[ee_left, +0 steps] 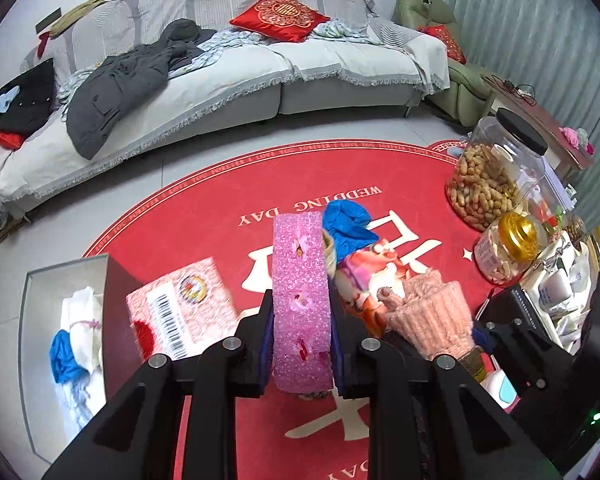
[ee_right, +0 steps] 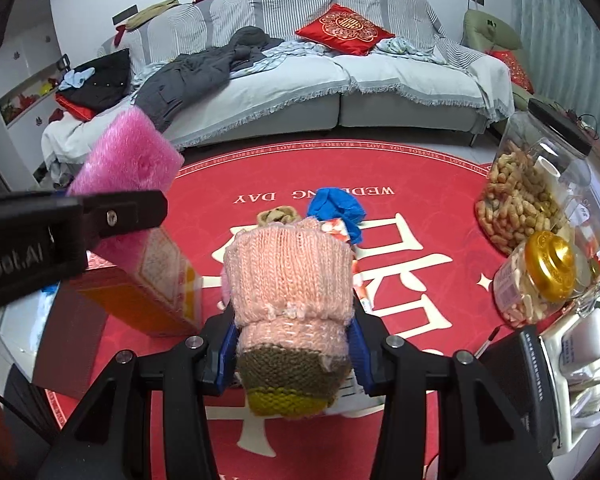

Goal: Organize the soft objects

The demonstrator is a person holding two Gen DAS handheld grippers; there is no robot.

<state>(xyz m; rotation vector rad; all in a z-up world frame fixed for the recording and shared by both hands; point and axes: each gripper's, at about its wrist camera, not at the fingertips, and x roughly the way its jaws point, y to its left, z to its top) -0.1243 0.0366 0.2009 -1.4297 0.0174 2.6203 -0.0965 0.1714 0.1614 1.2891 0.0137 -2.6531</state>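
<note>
Item count: one pink foam block; one pink knitted glove; one blue cloth; one printed fabric piece; two jars; one red box; two grippers.

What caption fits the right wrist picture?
Right gripper holds a pink knit glove over the red mat, beside a pink foam block.

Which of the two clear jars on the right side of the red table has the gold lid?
The smaller jar, nearer the camera, holding pale oblong pieces. The larger jar behind it holds peanuts in their shells and has a black lid.
</note>
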